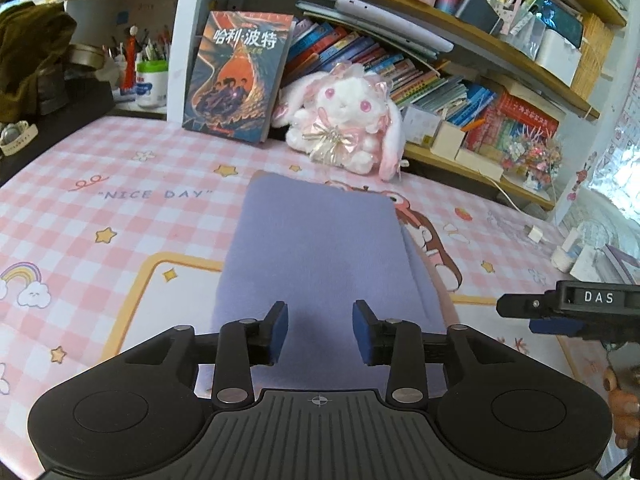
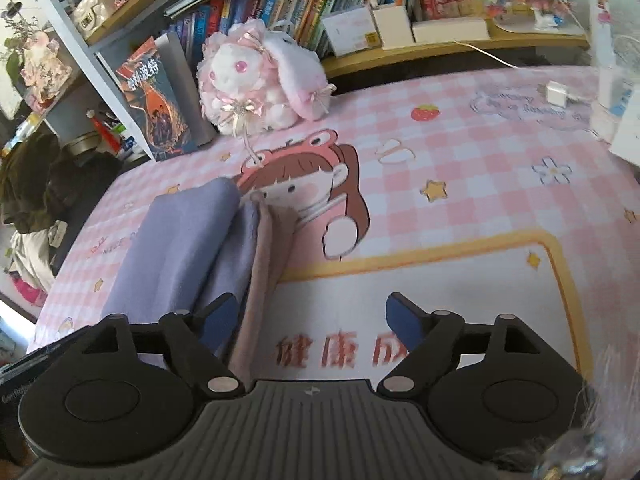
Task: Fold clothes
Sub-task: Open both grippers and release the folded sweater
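Note:
A lavender cloth (image 1: 320,248) lies folded in a long rectangle on the pink checked mat (image 1: 120,216). In the right wrist view the cloth (image 2: 180,240) shows stacked layers, with a pinkish-brown layer (image 2: 268,256) along its right edge. My left gripper (image 1: 320,332) is open and empty, hovering over the near end of the cloth. My right gripper (image 2: 310,320) is open and empty, at the cloth's right edge; its left finger (image 2: 218,316) is over the cloth, its right finger (image 2: 404,320) over the mat. The right gripper also shows at the right of the left wrist view (image 1: 568,312).
A white-pink plush rabbit (image 1: 348,116) and a leaning book (image 1: 236,76) stand at the back of the mat, before shelves of books (image 1: 440,80). A white charger (image 2: 556,94) and boxes lie at the far right. A dark garment (image 2: 36,184) lies at the left.

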A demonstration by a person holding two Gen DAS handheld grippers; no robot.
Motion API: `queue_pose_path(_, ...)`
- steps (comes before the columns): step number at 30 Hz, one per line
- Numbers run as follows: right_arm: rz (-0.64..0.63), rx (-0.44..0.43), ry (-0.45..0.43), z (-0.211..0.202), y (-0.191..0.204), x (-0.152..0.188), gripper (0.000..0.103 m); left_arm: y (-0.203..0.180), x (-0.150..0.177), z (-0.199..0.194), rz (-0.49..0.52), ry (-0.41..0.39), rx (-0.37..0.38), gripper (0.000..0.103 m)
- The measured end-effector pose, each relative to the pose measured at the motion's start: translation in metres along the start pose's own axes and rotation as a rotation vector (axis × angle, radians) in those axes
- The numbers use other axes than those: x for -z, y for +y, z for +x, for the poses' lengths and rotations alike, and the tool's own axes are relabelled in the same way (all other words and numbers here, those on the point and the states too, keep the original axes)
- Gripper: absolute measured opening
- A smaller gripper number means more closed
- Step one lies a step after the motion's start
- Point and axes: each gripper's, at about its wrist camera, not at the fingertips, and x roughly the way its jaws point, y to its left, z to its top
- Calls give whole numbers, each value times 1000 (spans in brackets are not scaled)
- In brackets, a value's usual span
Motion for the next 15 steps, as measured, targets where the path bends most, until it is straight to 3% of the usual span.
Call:
queue_pose_path(2, 17, 27, 2, -4, 6, 8, 82, 8, 1, -5, 4, 4, 10, 52)
queue_pose_path(15, 14, 180, -20, -31, 56, 62, 86, 42, 14, -16, 118, 95, 40, 69)
